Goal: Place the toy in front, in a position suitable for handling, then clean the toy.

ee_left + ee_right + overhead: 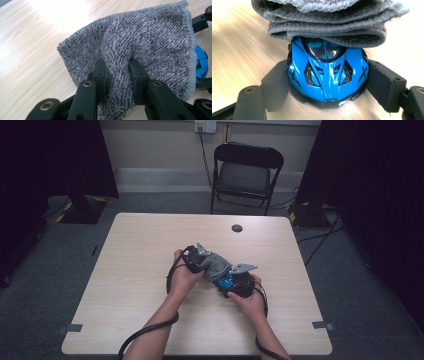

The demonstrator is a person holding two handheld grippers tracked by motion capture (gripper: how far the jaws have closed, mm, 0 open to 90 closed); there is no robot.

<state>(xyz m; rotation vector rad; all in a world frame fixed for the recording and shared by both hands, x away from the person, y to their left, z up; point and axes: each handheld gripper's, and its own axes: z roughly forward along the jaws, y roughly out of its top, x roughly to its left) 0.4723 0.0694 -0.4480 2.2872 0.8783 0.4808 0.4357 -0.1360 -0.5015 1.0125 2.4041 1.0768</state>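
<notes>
Item: blue toy car point(327, 75), with grey towel point(140, 47)

Location: both are sitting near the middle of the wooden table point(145, 250), held between the person's two hands, slightly toward the near edge.

Open room: bare tabletop is lying on every side of the hands; the far half, up to a small round dark grommet point(237, 228), is standing free, and the left and right edges are well apart from the work. A black chair point(246, 170) is standing beyond the far edge.

Tools: left gripper point(117, 67) is pinching a fold of the towel, jaws pressed close on the cloth. Right gripper point(327, 82) is clasping the car by its flanks, jaws spread wide around the body.

Orientation: in the right gripper view the car's long axis is running along the jaws, one end pointing back toward the camera, the other end lying under the folded towel, which is resting on the roof
</notes>
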